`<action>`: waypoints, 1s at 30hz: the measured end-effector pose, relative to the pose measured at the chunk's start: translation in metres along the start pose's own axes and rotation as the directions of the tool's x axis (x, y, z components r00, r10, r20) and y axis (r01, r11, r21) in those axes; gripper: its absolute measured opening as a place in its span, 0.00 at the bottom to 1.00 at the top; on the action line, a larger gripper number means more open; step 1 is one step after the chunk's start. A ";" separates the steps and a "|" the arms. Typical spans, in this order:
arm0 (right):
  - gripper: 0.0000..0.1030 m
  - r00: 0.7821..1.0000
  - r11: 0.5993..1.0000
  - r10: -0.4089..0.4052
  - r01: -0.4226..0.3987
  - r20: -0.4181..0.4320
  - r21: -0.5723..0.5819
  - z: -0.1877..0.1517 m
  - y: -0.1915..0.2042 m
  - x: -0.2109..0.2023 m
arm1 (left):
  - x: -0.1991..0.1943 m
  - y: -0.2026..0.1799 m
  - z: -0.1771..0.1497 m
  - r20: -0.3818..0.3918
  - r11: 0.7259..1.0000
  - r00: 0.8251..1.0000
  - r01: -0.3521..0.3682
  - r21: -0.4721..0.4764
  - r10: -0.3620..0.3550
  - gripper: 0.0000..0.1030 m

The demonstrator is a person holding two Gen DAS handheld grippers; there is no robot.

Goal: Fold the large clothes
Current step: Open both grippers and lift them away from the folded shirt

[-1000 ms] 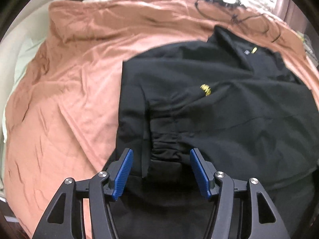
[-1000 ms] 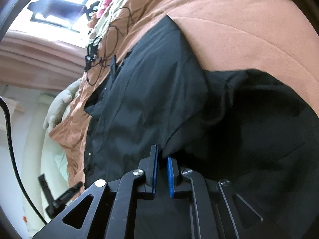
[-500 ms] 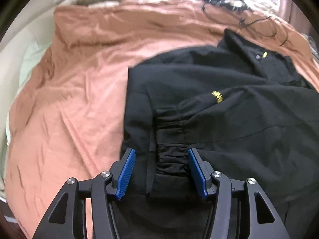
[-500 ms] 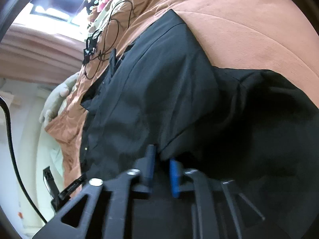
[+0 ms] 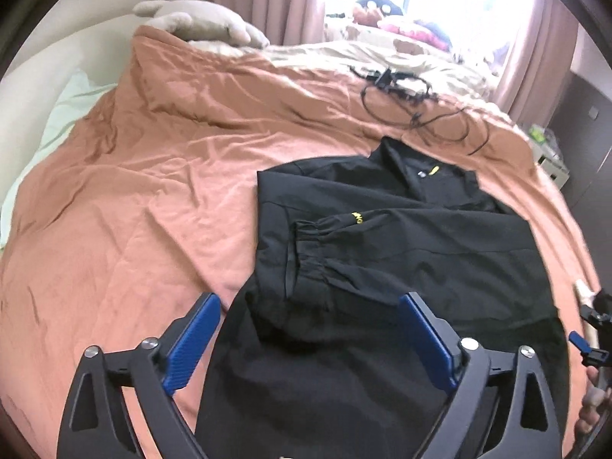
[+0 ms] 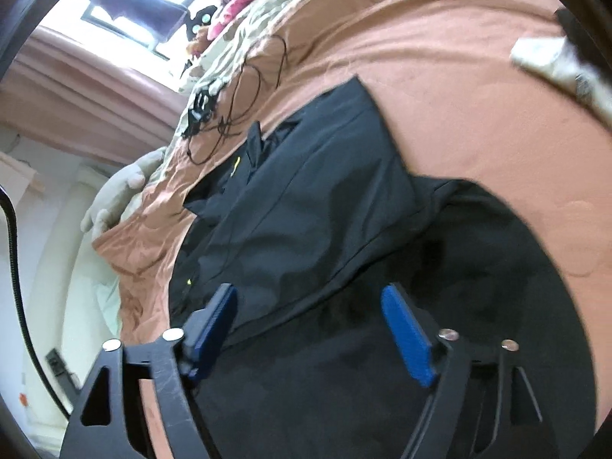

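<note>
A black jacket (image 5: 420,244) lies flat on the bed, spread over the rust-orange bedspread (image 5: 160,199). Its long axis runs from the hem, down by the claws, up to the collar, which points toward the far end of the bed where a tangle of black cable (image 5: 413,103) sits. One sleeve is folded across the chest, its gathered cuff (image 5: 310,244) ending near the jacket's left edge as the left wrist camera sees it. There is a small yellow mark on that sleeve and another yellow tag inside the collar; neither is sharp enough to read.

The left claw (image 5: 310,340) hangs over the lower part of the jacket with its blue pads wide apart, having just been opening, and nothing is pinched between them. The right claw (image 6: 317,329) is likewise spread, its jaws having just been opening, free of the dark cloth below. A beige plush toy (image 5: 202,26) rests at the bedspread's far edge.
</note>
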State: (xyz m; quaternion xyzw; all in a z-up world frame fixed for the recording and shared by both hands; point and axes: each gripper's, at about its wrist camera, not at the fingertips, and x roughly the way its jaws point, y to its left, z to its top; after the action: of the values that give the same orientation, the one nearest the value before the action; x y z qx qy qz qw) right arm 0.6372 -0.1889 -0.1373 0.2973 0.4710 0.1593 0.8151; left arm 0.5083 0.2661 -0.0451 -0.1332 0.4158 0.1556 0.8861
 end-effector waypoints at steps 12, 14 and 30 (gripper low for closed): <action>1.00 0.990 0.998 0.031 -0.023 0.136 -0.058 -0.032 0.001 -0.097 | -0.101 0.026 -0.060 0.117 0.995 0.991 0.073 -0.065 -0.065 0.97; 1.00 0.987 0.997 0.046 -0.035 0.152 -0.072 -0.045 -0.004 -0.119 | -0.119 0.034 -0.074 0.154 0.993 0.986 0.084 -0.082 -0.070 0.97; 1.00 0.960 0.968 0.003 0.067 0.281 -0.240 -0.136 -0.039 -0.262 | -0.215 0.074 -0.184 0.241 0.970 0.963 0.165 -0.178 -0.120 0.96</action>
State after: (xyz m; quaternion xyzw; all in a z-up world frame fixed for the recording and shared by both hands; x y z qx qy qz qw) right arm 0.3866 -0.3151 -0.0376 0.2052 0.3327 0.1597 0.9065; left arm 0.2212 0.2308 0.0009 -0.2309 0.2833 0.1457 0.9194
